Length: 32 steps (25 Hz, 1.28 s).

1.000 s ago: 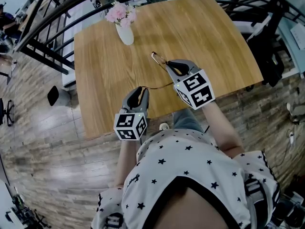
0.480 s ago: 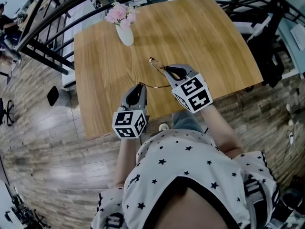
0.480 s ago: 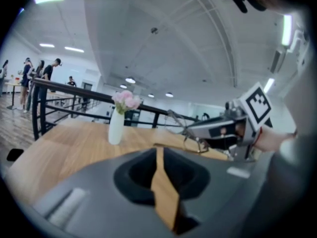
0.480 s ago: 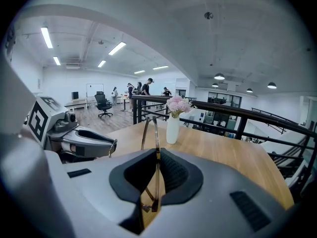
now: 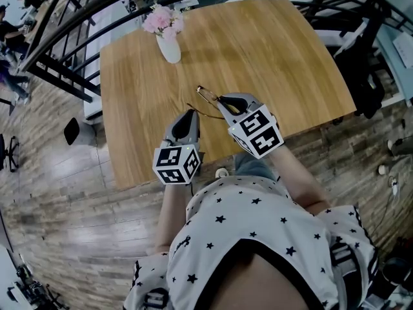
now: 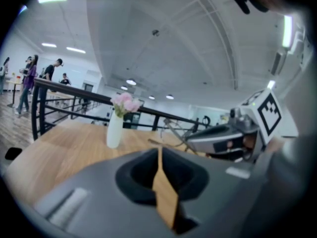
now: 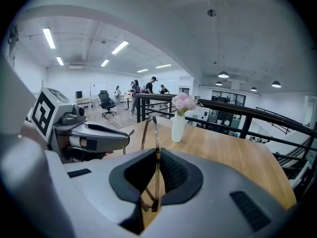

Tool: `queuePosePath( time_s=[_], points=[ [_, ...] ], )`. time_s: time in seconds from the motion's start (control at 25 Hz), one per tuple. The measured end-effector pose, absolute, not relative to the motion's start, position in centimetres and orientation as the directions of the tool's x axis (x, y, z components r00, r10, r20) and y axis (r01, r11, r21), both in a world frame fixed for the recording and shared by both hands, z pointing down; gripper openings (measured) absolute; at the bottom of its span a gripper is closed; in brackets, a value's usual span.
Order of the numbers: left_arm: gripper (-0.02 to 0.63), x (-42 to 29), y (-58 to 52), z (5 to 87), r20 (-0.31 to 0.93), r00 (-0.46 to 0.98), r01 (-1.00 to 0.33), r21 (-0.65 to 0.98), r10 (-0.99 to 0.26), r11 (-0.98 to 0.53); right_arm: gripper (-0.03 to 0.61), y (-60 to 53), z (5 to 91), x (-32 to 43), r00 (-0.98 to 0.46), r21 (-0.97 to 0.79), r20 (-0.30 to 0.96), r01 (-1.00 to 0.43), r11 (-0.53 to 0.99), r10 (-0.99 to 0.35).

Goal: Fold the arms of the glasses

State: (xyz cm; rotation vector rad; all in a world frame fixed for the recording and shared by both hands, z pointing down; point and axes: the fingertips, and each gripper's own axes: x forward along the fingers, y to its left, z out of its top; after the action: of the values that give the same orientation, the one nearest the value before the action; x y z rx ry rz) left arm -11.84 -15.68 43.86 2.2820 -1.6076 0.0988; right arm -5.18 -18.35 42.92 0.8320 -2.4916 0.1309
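Observation:
Thin gold-rimmed glasses [image 5: 206, 95] hang over the wooden table [image 5: 277, 44], with my right gripper [image 5: 222, 100] shut on the frame. In the right gripper view one lens rim [image 7: 149, 130] stands up out of the jaws of the right gripper [image 7: 157, 151]. One arm [image 5: 201, 112] runs left to my left gripper [image 5: 188, 114]. That gripper's jaws are closing, and the arm's end sits between their tips. In the left gripper view the left gripper [image 6: 159, 148] shows only a slit, with the arm [image 6: 161, 143] leading off to the right gripper [image 6: 190, 140].
A white vase of pink flowers [image 5: 169, 42] stands at the table's far left, also seen as the vase [image 6: 115, 128] and the vase [image 7: 177, 125]. A black railing [image 5: 64, 31] runs behind the table. The table's near edge [image 5: 168, 173] lies under my hands.
My left gripper's jaws have closed in on the arm's end. The right gripper has carried the glasses left, towards the left gripper, so the two grippers stand closer together.

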Motion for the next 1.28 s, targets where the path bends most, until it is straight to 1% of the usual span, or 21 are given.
queuePosePath(
  time_s=[0.6, 0.88, 1.28],
  points=[
    [0.021, -10.8, -16.3, 43.0, 0.243, 0.376, -0.918, 0.232, -0.894, -0.323, 0.021, -17.0, 43.4, -6.4, -0.704, 0.066, 0.503, -0.548, 0.834, -0.502],
    [0.008, -11.0, -16.3, 43.2, 0.245, 0.372, -0.918, 0.242, -0.895, -0.315, 0.021, -16.8, 43.8, -6.8, -0.700, 0.071, 0.513, -0.542, 0.837, -0.496],
    [0.008, -11.3, -16.4, 44.0, 0.269, 0.355, -0.925, 0.243, -0.895, -0.294, 0.021, -17.1, 44.7, -6.7, -0.694, 0.061, 0.528, -0.544, 0.837, -0.489]
  ],
)
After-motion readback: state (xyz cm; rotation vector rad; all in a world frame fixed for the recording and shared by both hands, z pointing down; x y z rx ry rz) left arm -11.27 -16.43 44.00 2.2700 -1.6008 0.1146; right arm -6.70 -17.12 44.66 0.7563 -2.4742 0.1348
